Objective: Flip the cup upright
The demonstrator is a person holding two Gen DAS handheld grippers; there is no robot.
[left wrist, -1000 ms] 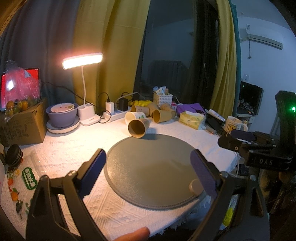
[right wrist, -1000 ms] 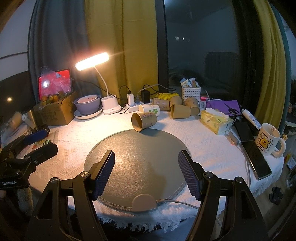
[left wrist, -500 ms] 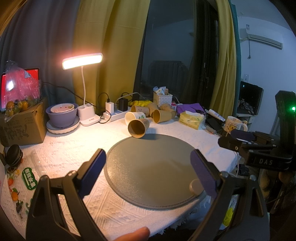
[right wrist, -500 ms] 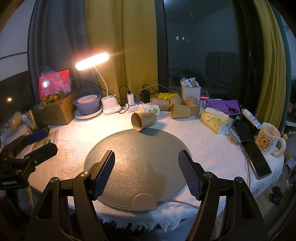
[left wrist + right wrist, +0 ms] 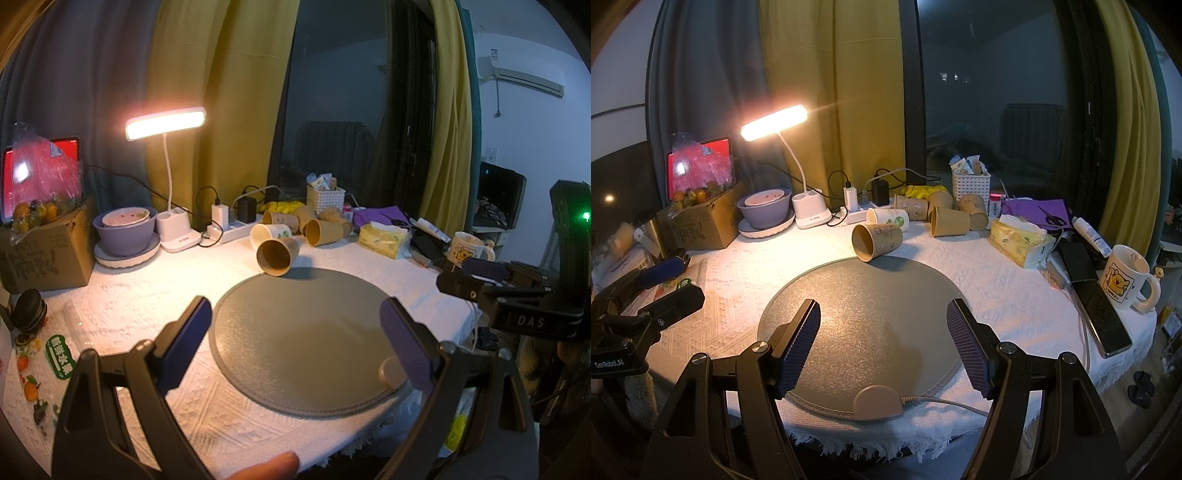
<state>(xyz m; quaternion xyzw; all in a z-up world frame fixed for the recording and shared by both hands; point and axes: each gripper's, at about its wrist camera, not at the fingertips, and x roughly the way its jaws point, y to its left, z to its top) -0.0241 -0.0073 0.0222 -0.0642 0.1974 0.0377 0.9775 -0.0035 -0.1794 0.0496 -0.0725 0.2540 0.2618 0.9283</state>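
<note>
A brown paper cup (image 5: 276,256) lies on its side at the far edge of the round grey mat (image 5: 303,339), mouth toward me; it also shows in the right wrist view (image 5: 876,242). My left gripper (image 5: 295,339) is open and empty, held over the mat's near side, well short of the cup. My right gripper (image 5: 883,338) is open and empty over the grey mat (image 5: 864,314). The right gripper appears at the right of the left wrist view (image 5: 480,280). The left gripper appears at the left of the right wrist view (image 5: 665,280).
More paper cups (image 5: 947,219) lie tipped behind, with a white cup (image 5: 888,218). A lit desk lamp (image 5: 809,214), purple bowl (image 5: 764,210), cardboard box (image 5: 701,225), power strip, white basket (image 5: 970,184), tissue pack (image 5: 1021,240), phone (image 5: 1102,314) and mug (image 5: 1124,277) ring the table.
</note>
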